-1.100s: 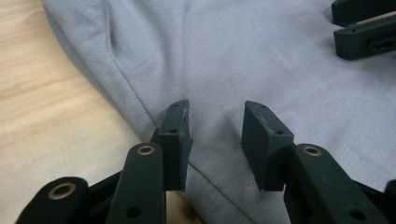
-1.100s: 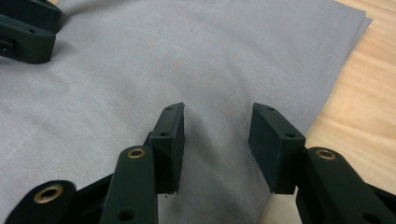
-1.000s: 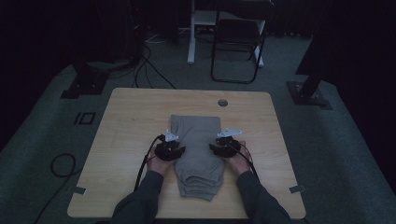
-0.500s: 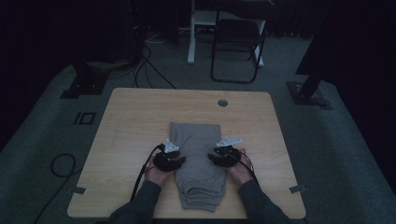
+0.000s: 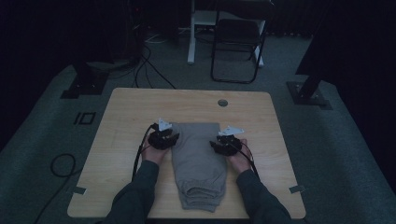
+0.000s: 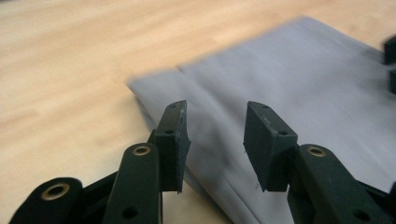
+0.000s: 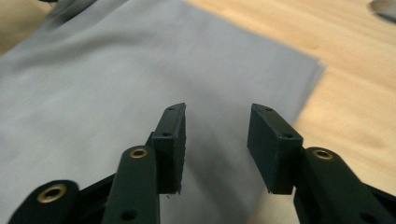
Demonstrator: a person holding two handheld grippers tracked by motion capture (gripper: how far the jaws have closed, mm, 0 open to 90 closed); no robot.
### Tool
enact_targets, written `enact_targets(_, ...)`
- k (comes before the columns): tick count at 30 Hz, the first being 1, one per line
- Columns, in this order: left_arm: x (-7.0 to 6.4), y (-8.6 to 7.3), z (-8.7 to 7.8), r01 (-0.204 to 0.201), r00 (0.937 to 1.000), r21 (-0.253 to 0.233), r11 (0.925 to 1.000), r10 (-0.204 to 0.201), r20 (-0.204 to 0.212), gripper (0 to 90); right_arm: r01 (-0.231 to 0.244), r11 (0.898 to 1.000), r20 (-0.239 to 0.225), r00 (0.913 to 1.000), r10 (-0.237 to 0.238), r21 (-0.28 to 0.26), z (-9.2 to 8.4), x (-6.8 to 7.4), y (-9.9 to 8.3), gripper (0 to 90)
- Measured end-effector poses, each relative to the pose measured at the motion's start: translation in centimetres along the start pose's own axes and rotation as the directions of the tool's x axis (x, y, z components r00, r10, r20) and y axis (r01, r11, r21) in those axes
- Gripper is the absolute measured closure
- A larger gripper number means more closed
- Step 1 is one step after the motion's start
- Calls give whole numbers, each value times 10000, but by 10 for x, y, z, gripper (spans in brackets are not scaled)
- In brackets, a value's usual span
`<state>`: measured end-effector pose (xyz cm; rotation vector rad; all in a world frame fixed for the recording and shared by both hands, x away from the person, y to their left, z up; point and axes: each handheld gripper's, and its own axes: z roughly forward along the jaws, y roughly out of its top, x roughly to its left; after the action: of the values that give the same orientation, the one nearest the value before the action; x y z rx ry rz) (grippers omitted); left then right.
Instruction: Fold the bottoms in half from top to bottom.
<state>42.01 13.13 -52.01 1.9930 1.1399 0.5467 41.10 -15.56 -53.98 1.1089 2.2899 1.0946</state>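
Both grippers have moved apart since half a second ago: they sat over the cloth then, and now each sits at a side edge of it, a little farther from the person. Folded grey cloth garment (image 5: 197, 163) lies flat on the light wooden table (image 5: 121, 121), roughly at the middle of the surface, long axis running from the near edge toward the far edge; stacked folds show at its near end, close to the near edge of the table. Left black two-jaw gripper (image 5: 164, 139) is at the garment's left edge near its far left corner, held in the person's left hand (image 5: 153, 151). Right black two-jaw gripper (image 5: 225, 143) is at the garment's right edge, held in the right hand (image 5: 239, 159). Left gripper view: jaws stand apart with a clear gap, nothing between them, the garment's corner and left edge (image 6: 261, 84) lying under and beyond the tips; whether the tips touch the fabric cannot be told. Right gripper view: jaws likewise apart and empty, over smooth grey fabric (image 7: 116, 79), with the garment's right edge and bare wood beyond the right-hand jaw. Small round grey grommet (image 5: 222, 102) is set in the table near the far edge. Black folding chair (image 5: 237, 42) stands on the floor beyond the table.
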Motion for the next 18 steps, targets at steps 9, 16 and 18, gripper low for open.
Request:
enact_targets(9,21,18,34,642,9962,171,9978,-630,-599,590,-419,9991,722,9965,418,10,25,-22,22,626)
enact_targets(16,25,13,46,675,9946,861,9940,-602,-848,809,-550,9971,773,9957,509,519,45,-26,29,648)
enact_targets(18,28,10,44,698,9937,920,9933,-611,-938,881,-529,9968,843,9953,478,601,48,-25,27,654)
